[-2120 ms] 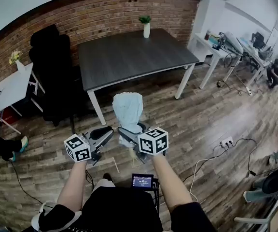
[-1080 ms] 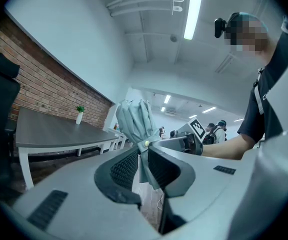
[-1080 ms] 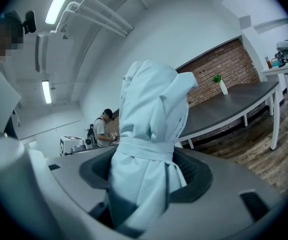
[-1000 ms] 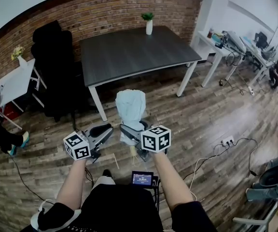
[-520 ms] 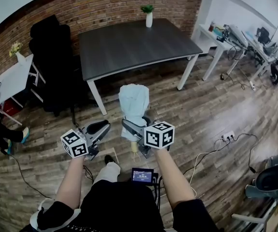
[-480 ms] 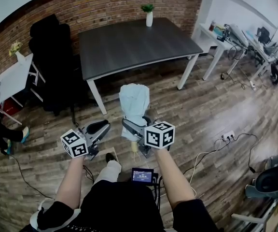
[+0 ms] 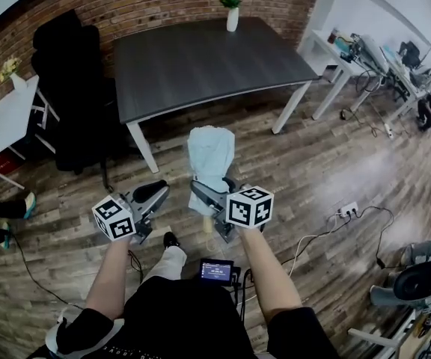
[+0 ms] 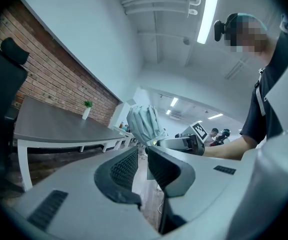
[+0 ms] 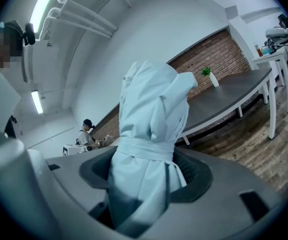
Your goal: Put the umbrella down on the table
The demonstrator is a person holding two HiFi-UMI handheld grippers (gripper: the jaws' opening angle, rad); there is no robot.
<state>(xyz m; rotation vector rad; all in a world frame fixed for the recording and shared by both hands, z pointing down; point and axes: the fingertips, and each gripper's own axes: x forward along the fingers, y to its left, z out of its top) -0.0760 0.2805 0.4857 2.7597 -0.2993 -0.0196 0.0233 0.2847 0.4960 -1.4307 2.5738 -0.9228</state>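
Jaws of the right gripper (image 7: pixel 209 194) clamp the folded pale-blue umbrella (image 7: pixel 210 154) upright over the wooden floor (image 7: pixel 335 163), short of the dark table (image 7: pixel 200 58), while the left gripper (image 7: pixel 154 195) beside it stands barely parted, empty.

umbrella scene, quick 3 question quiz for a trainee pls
1. True or false: the umbrella already lies on the dark table.
2. What clamps the umbrella? A) the right gripper B) a bare hand C) a clip on a chair
3. Fill in: between the jaws of the left gripper there is ___.

Key: 1 false, it is held above the floor, short of the table; 2 A; 3 nothing.
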